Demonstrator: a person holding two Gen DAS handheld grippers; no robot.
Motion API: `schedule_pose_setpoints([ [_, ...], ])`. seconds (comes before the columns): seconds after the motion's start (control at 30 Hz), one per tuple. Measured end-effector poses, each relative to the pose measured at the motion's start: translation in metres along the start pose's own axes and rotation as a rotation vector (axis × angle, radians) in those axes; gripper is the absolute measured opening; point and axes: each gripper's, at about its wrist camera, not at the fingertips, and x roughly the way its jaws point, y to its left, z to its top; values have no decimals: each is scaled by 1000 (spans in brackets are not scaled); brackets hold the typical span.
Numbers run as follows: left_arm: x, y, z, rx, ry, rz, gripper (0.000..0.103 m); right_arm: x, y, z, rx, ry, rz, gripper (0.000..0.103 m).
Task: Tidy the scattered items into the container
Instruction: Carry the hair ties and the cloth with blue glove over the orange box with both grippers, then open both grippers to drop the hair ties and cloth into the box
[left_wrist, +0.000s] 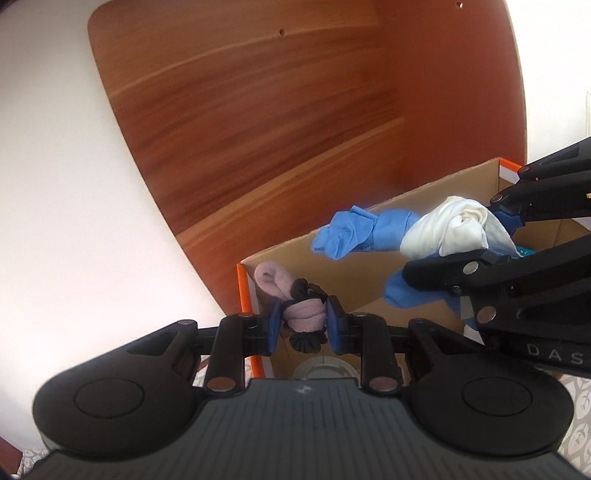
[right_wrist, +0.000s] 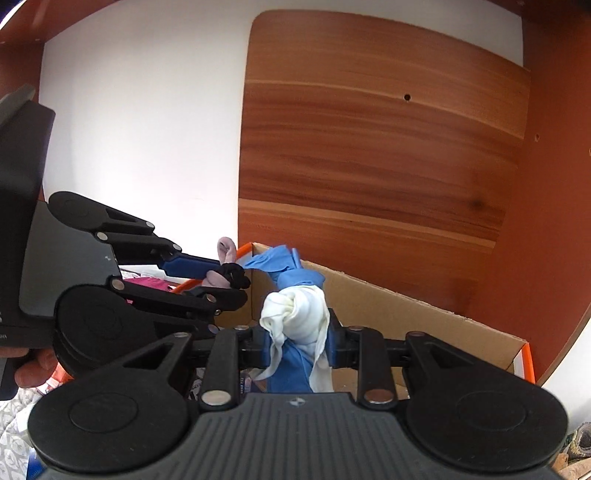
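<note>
My left gripper (left_wrist: 303, 325) is shut on a pink rolled cloth (left_wrist: 303, 312) with a black scrunchie (left_wrist: 308, 341) around it, held over the left corner of the cardboard box (left_wrist: 354, 273). My right gripper (right_wrist: 295, 339) is shut on a knotted blue and white cloth bundle (right_wrist: 295, 314) above the same box (right_wrist: 424, 314). In the left wrist view the right gripper (left_wrist: 491, 232) and its bundle (left_wrist: 454, 229) hang at the right. In the right wrist view the left gripper (right_wrist: 225, 278) holds the pink roll (right_wrist: 225, 251) at the left.
The box has orange rims (left_wrist: 242, 291) and stands before a wooden panel (left_wrist: 258, 129) and a white wall (left_wrist: 55, 184). A round white object (left_wrist: 325, 367) lies inside the box. Patterned fabric (right_wrist: 14, 424) and a pink item (right_wrist: 147, 284) lie to the left.
</note>
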Motion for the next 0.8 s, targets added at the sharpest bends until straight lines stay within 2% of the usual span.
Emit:
schedule_pose_setpoints([
  [0.2,23,3,-1,-16,100,-7,27,23,-7,1,2,81,-5,25],
  [0.33,26,-2,-2,23,114,15,28,39,-8,3,1,129,4,25],
  [0.8,30,-13,-9,101,137,10,38,48,-11,6,27,151,-3,31],
])
